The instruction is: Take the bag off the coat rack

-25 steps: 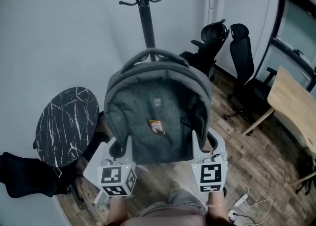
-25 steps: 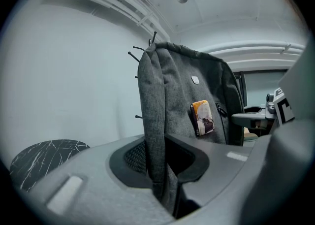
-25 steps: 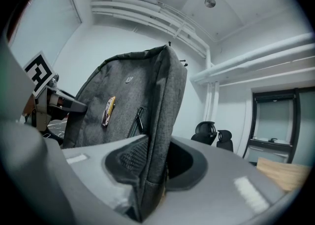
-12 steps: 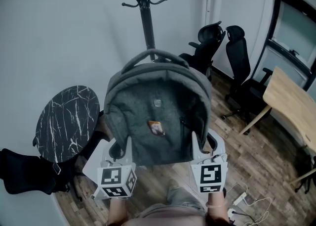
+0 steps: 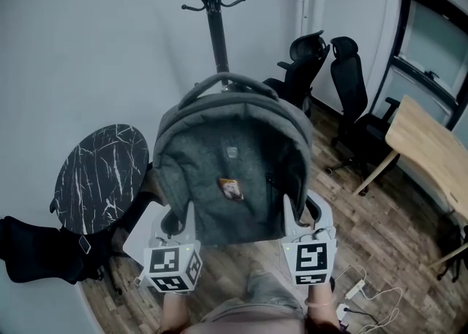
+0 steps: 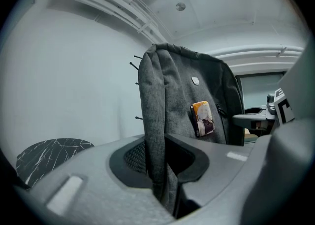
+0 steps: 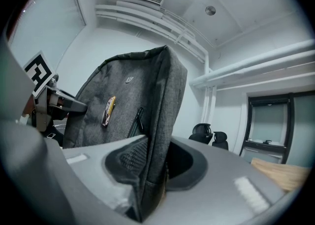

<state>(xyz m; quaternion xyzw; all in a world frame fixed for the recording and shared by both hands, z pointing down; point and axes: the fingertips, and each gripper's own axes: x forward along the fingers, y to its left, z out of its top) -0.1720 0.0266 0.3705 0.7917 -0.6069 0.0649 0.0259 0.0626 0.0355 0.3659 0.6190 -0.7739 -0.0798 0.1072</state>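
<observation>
A grey backpack (image 5: 232, 172) with a small orange tag hangs in the air in front of me, clear of the black coat rack (image 5: 212, 11) that stands behind it against the wall. My left gripper (image 5: 178, 224) is shut on the backpack's (image 6: 162, 120) lower left edge, and the fabric runs down between its jaws. My right gripper (image 5: 298, 217) is shut on the backpack's (image 7: 147, 120) lower right edge in the same way. The bag's top handle arches just below the rack's pole. The rack's hooks are bare.
A round black marble-top table (image 5: 99, 179) stands at the left by the wall. Two black office chairs (image 5: 333, 84) stand at the right, beside a wooden desk (image 5: 428, 153). A black bag (image 5: 36, 252) lies at the lower left. Cables and a power strip (image 5: 358, 292) lie on the wood floor.
The backpack and both grippers hold the same place in view. The coat rack, chairs and desk have slid slightly, as the head camera shifted a little.
</observation>
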